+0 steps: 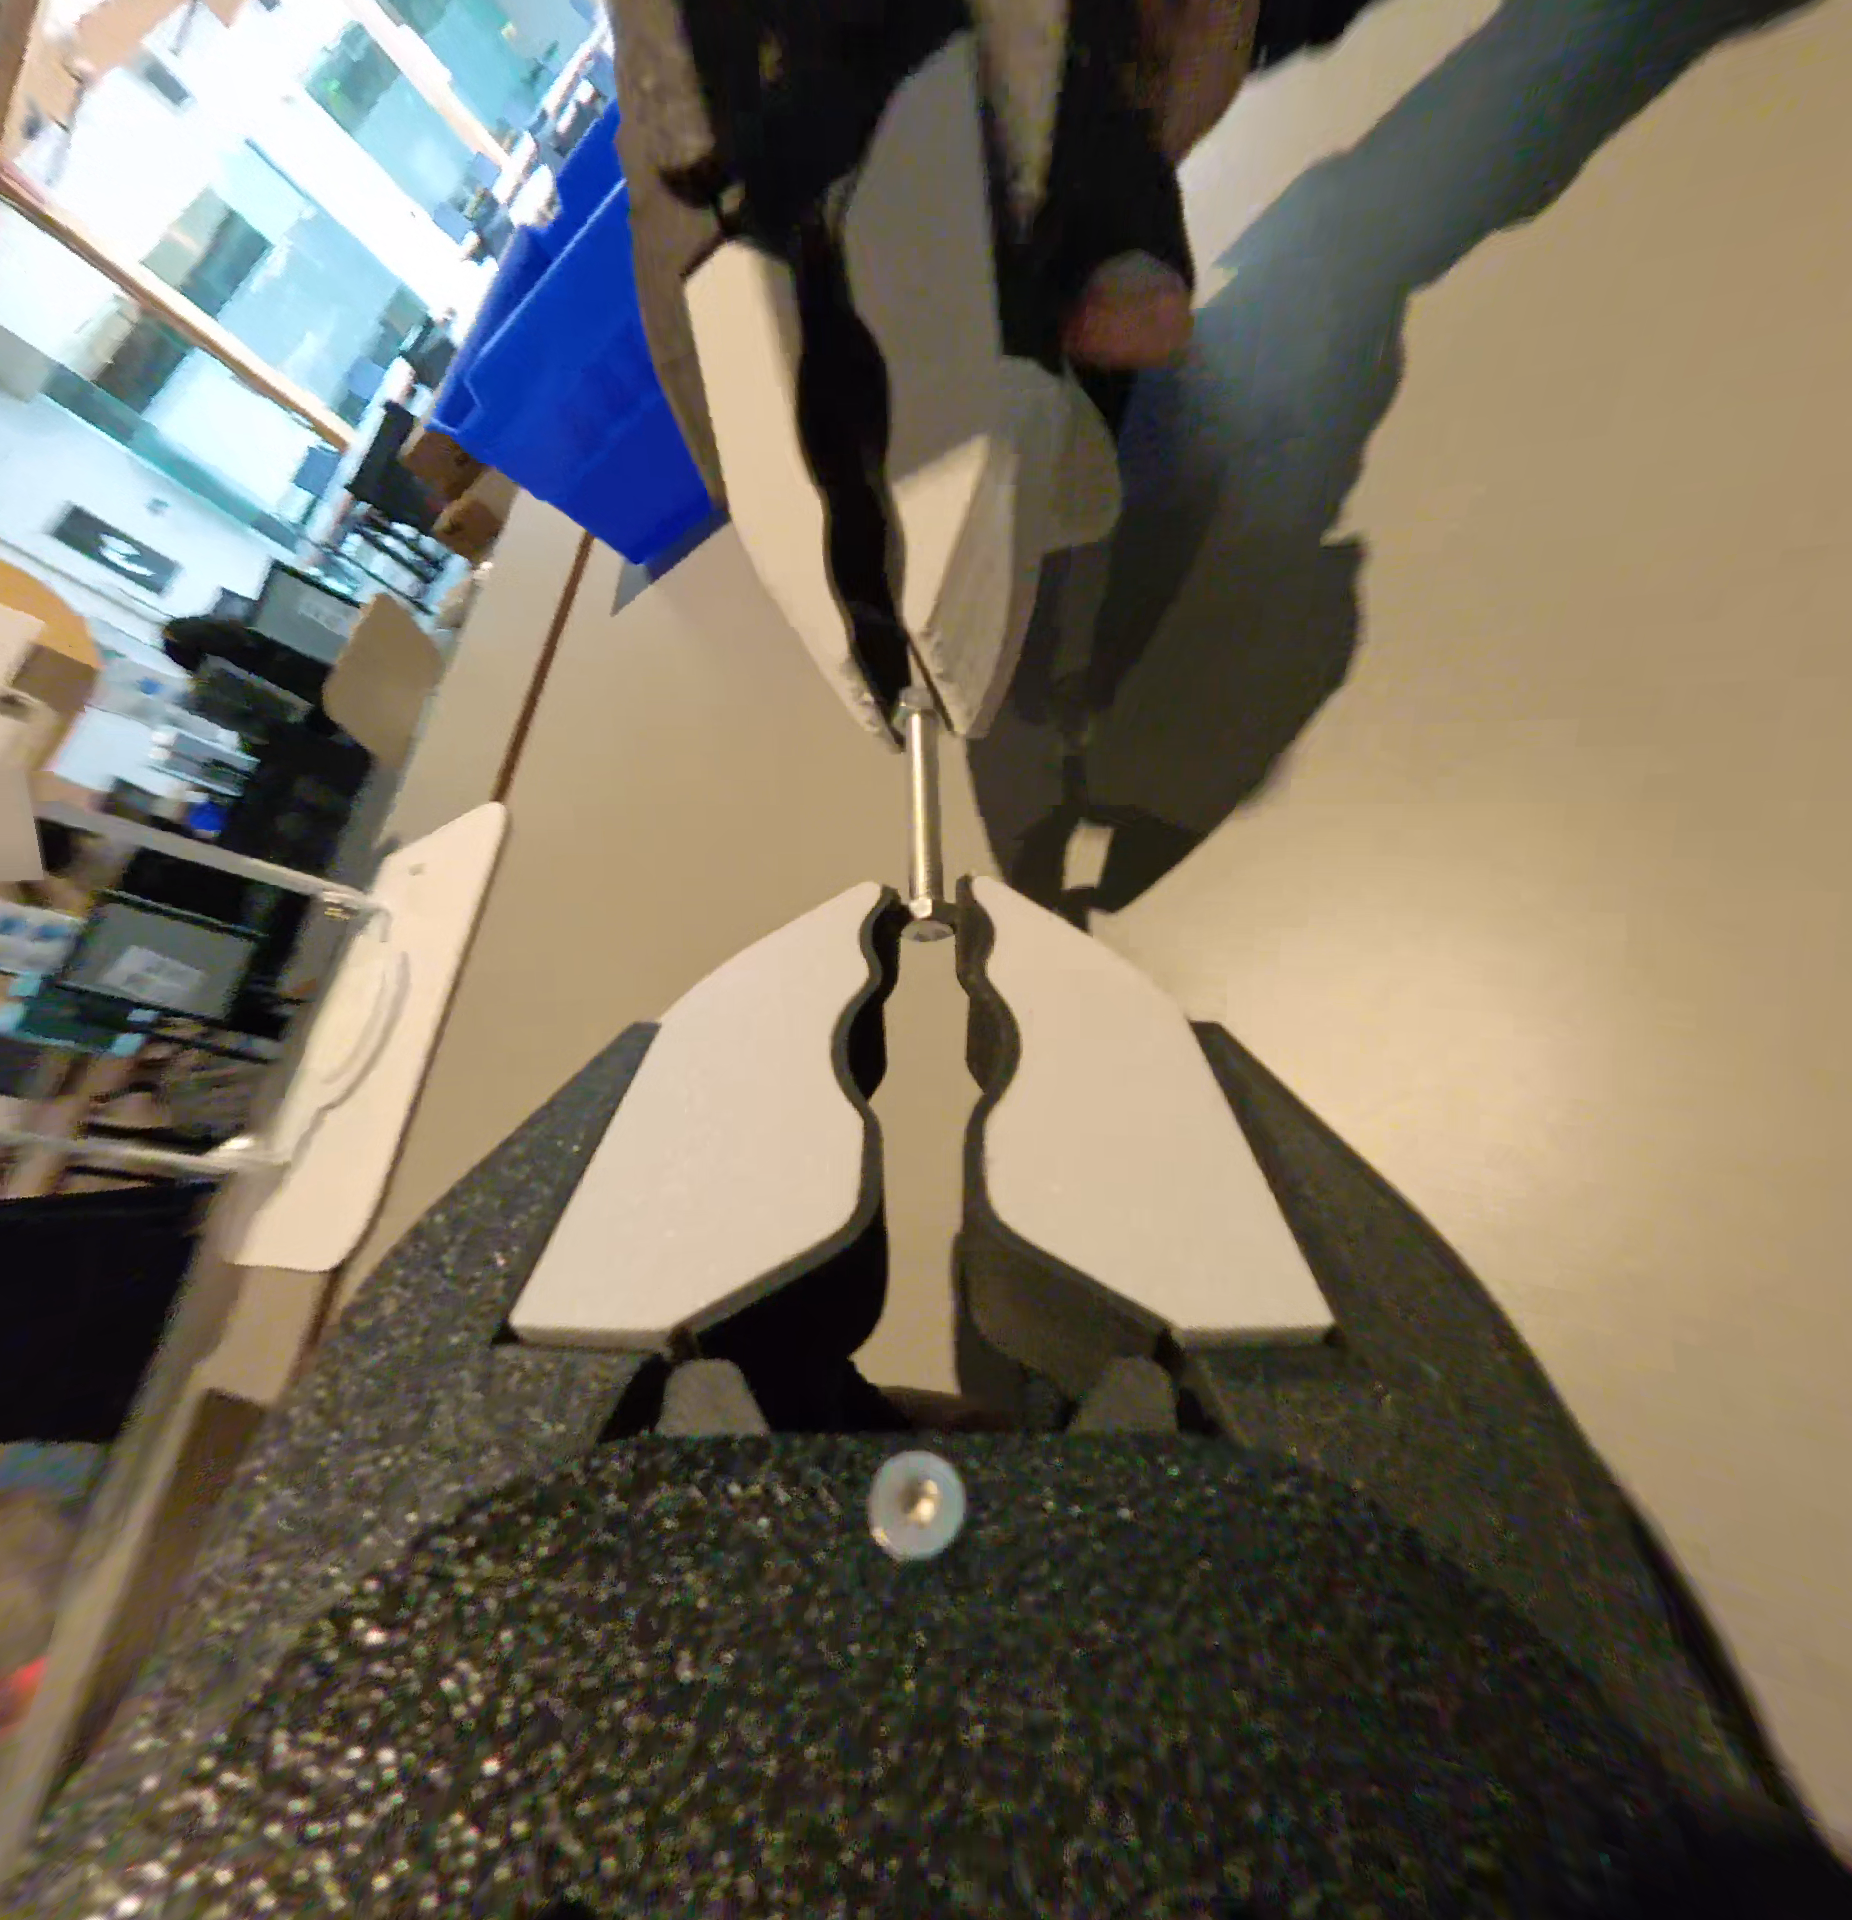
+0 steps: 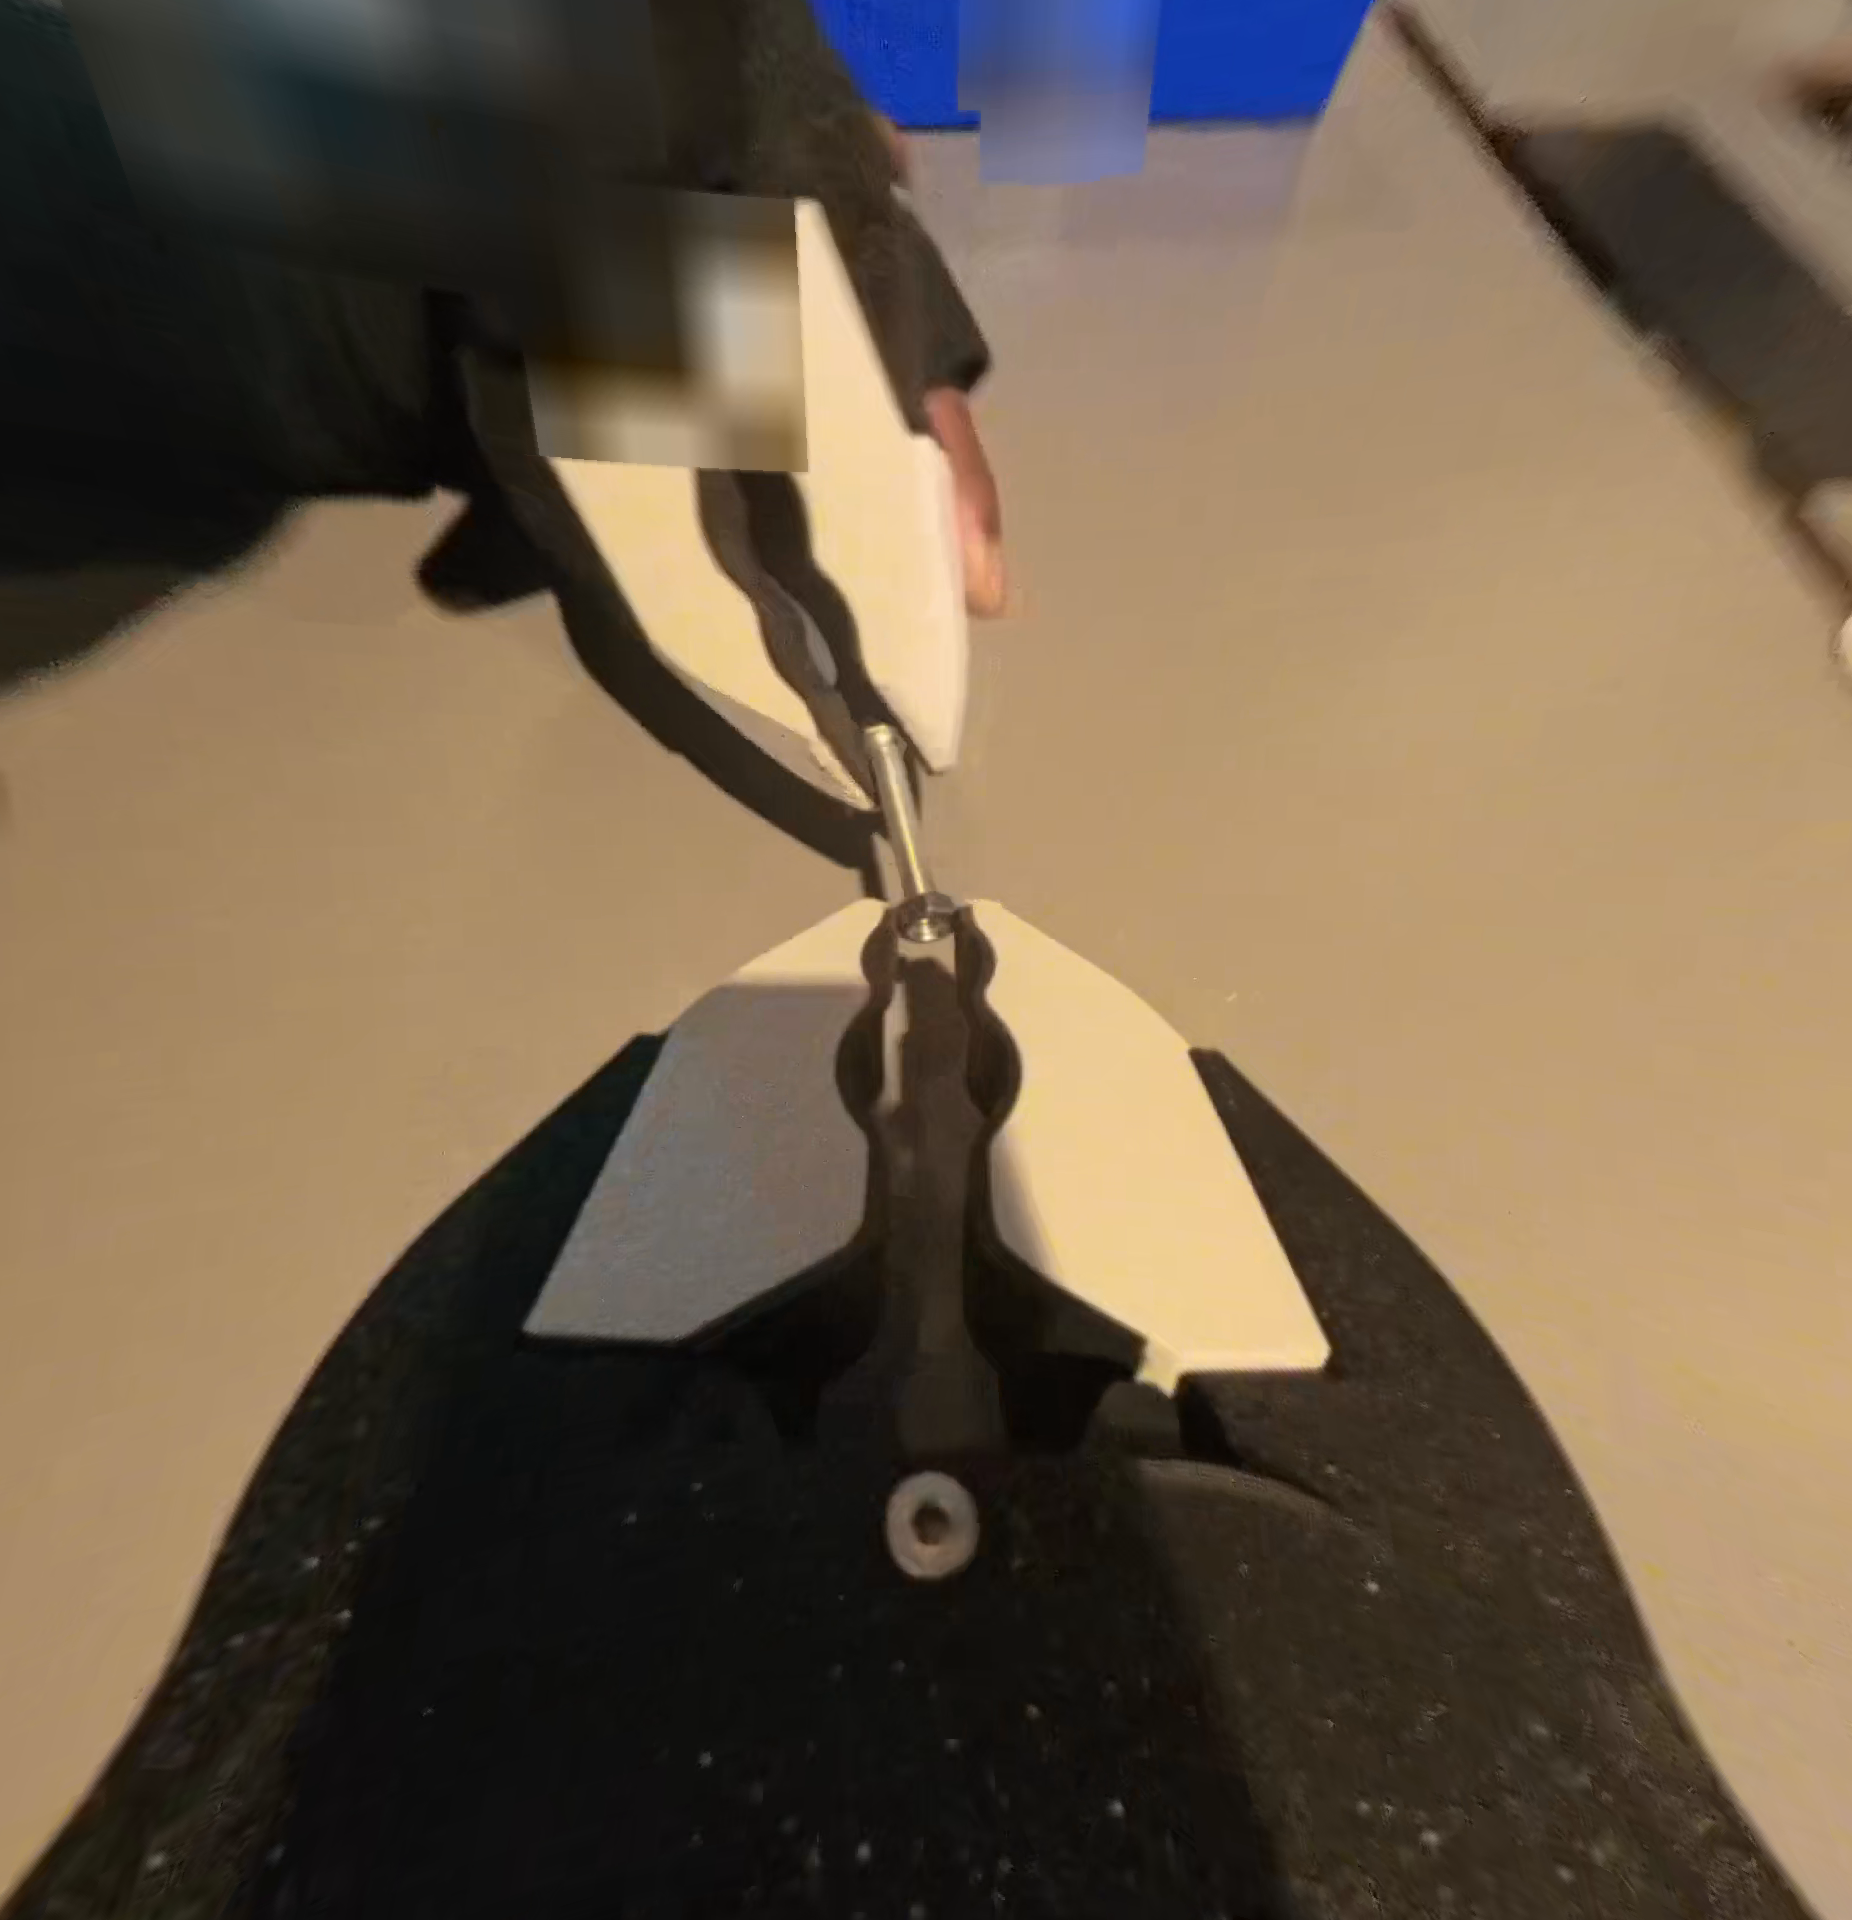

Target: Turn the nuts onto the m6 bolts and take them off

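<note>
so the left gripper (image 1: 924,925) pinches one end of a slim silver metal bolt (image 1: 922,810), the right gripper (image 2: 927,920) clamps the small silver hex nut (image 2: 924,923) at the other.

We see warm, even light on the beige table (image 1: 1524,935) in the left wrist view, while bright daylight floods the windows (image 1: 226,208) at the upper left and nearly washes them out. A dark, hard-edged shadow (image 1: 1265,540) sprawls across the table at upper right. Glints sparkle on the speckled black body of the left gripper (image 1: 927,920), sharp in the foreground. Straight lines bow towards the edges, and the left margin smears. In the right wrist view we get a dimmer, softer picture: the gloved hand (image 2: 901,312) is motion-blurred, the far corners streak, and shade covers one finger (image 2: 714,1143) of the right gripper (image 2: 922,920).
</note>
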The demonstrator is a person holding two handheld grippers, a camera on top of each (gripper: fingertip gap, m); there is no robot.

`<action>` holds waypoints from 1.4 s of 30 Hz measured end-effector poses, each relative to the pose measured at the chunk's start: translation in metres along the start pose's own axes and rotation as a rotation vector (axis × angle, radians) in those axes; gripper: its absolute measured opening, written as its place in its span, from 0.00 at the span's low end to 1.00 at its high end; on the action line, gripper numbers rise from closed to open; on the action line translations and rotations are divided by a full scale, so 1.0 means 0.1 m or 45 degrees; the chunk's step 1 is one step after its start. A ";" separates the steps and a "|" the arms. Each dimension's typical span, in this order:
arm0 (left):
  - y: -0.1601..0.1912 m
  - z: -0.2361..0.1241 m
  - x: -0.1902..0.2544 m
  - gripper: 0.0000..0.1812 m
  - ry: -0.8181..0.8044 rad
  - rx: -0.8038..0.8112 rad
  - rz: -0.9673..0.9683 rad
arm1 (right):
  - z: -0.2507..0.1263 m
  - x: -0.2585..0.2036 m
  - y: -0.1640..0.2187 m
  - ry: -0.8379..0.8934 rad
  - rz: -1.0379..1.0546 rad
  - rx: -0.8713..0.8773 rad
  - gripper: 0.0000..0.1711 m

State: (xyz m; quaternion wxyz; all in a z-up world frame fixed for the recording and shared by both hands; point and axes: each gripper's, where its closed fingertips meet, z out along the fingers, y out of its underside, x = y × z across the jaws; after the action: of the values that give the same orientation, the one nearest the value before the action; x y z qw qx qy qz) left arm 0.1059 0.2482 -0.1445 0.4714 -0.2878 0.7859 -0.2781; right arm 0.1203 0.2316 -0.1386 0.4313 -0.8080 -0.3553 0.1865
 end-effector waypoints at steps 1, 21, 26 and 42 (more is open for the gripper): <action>0.02 0.01 -0.01 0.05 -0.033 -0.037 0.065 | 0.01 0.00 0.01 -0.046 0.145 -0.005 0.06; -0.17 -0.07 0.04 0.05 0.145 0.192 -0.254 | -0.19 -0.08 -0.21 0.123 -0.464 0.205 0.12; -0.14 -0.07 0.03 0.05 0.125 0.171 -0.227 | -0.12 -0.10 -0.14 0.055 -0.325 0.120 0.06; -0.07 -0.05 -0.02 0.05 0.057 0.106 -0.184 | -0.19 -0.03 -0.19 -0.042 -0.091 0.217 0.22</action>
State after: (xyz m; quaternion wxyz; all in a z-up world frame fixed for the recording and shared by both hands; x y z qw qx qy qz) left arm 0.1038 0.2460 -0.1366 0.4440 -0.3175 0.7611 -0.3503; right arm 0.1217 0.2256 -0.1120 0.4990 -0.7520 -0.3737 0.2140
